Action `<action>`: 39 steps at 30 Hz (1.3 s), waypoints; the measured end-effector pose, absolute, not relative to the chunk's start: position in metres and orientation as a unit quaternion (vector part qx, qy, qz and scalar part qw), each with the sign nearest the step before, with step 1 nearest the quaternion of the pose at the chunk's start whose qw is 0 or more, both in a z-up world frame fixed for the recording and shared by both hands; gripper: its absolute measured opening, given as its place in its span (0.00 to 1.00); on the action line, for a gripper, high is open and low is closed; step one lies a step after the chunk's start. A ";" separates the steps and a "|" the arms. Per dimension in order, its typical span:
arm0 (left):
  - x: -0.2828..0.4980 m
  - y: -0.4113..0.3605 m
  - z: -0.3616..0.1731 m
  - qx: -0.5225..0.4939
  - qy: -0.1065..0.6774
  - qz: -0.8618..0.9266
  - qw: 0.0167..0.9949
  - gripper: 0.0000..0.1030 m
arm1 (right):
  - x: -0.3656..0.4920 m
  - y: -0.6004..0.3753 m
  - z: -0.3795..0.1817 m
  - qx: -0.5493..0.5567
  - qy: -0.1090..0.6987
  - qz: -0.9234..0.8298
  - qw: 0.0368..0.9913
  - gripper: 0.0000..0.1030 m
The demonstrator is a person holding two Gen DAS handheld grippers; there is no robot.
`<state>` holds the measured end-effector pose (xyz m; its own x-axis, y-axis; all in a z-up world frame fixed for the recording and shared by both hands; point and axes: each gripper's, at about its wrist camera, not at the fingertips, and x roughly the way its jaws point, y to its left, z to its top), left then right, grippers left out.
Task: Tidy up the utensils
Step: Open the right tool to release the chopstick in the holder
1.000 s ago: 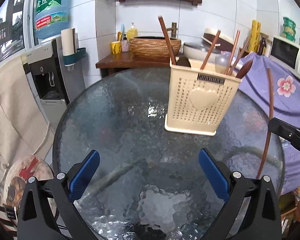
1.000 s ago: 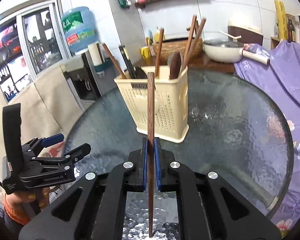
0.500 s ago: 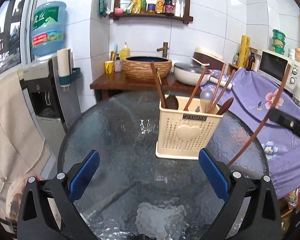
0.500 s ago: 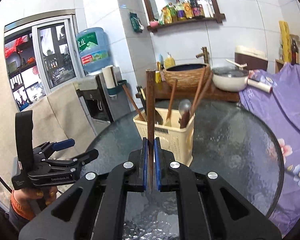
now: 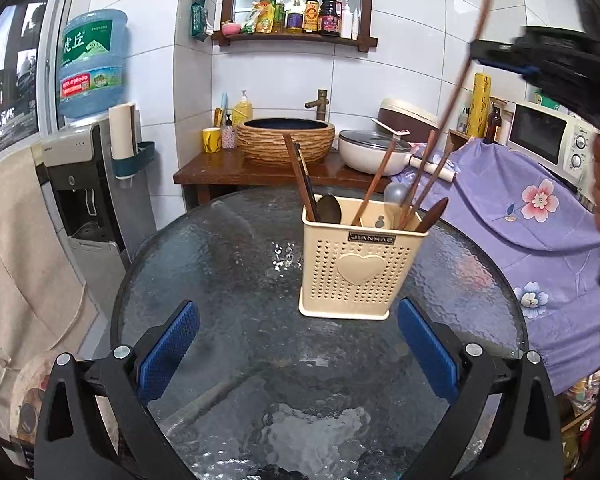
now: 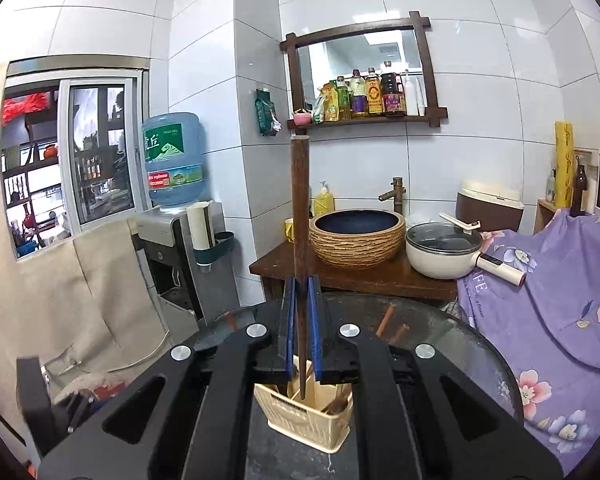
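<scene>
A cream perforated utensil holder [image 5: 362, 270] stands on the round glass table [image 5: 220, 280] and holds several wooden chopsticks and spoons. It also shows below my right gripper in the right wrist view [image 6: 312, 412]. My right gripper [image 6: 301, 320] is shut on a long brown wooden chopstick [image 6: 300, 208], held upright above the holder, its lower tip inside the holder's top. In the left wrist view that chopstick [image 5: 458, 80] slants down from the right gripper [image 5: 496, 58] into the holder. My left gripper [image 5: 298, 348] is open and empty, low over the table in front of the holder.
A wooden side table [image 5: 228, 168] behind holds a woven basin [image 5: 286, 140] and a white pot [image 5: 370, 152]. A purple floral cloth [image 5: 532, 208] covers furniture at right. A water dispenser [image 5: 88, 168] stands at left.
My right gripper has risen and swung the chopstick over the holder, its lower tip now entering the holder. My left gripper has pulled back and up from the holder, still open.
</scene>
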<state>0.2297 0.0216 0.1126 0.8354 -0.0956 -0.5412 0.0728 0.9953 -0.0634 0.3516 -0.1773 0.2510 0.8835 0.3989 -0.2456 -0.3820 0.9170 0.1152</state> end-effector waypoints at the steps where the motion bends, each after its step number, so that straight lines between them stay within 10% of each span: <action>1: 0.230 0.021 0.110 -0.021 0.285 -0.044 0.957 0.94 | 0.359 -0.175 0.249 0.034 0.136 0.198 0.970 0.07; 29: 0.263 0.015 0.077 -0.001 0.293 -0.029 0.956 0.94 | 0.438 -0.135 0.111 -0.008 0.260 0.162 0.952 0.08; 39: 0.242 0.031 0.069 -0.016 0.281 -0.011 0.960 0.94 | 0.374 -0.156 0.131 0.013 0.186 0.161 0.969 0.75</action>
<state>0.2420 0.0315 0.0690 0.8421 -0.0298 -0.5384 0.0120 0.9993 -0.0366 0.3737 -0.1560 0.1306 0.8793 0.3169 -0.3556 -0.3075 0.9478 0.0845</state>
